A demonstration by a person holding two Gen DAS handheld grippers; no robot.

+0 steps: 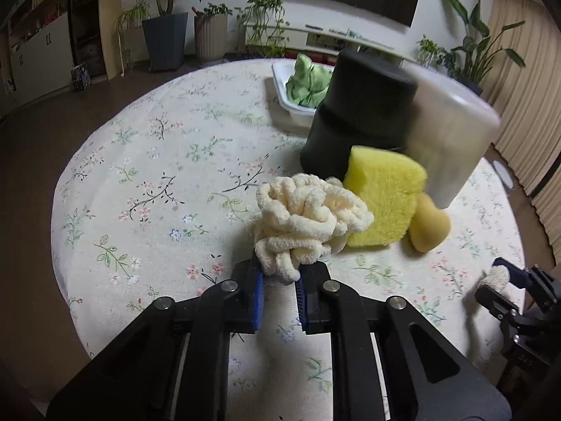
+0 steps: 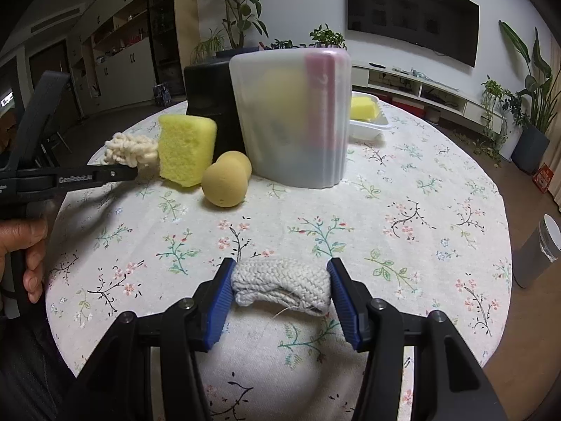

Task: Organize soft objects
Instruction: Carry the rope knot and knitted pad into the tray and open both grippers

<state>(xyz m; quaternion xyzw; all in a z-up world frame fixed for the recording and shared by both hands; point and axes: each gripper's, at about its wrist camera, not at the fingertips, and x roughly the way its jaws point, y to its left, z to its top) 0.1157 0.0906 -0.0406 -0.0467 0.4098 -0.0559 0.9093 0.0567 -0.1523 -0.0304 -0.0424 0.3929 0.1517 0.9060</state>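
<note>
My left gripper [image 1: 278, 277] is shut on the near end of a cream chenille bundle [image 1: 308, 222] that rests on the floral tablecloth. Behind it stand a yellow sponge [image 1: 384, 198] and a tan rounded sponge [image 1: 429, 226]. My right gripper [image 2: 280, 284] is shut on a grey knitted cloth [image 2: 280, 286] just above the table; it also shows in the left wrist view [image 1: 496, 280]. In the right wrist view the cream bundle [image 2: 131, 151], yellow sponge [image 2: 186, 149] and tan sponge [image 2: 226, 179] sit at the left, with the left gripper's fingers [image 2: 115, 174] at the bundle.
A black container [image 1: 354, 115] and a translucent plastic container [image 2: 298, 119] stand mid-table. A white tray [image 1: 282, 82] holds a green cloth [image 1: 308, 82]; another white tray [image 2: 371, 124] holds a yellow sponge [image 2: 363, 107]. Plants and a TV stand line the far wall. A bin [image 2: 538, 252] is right.
</note>
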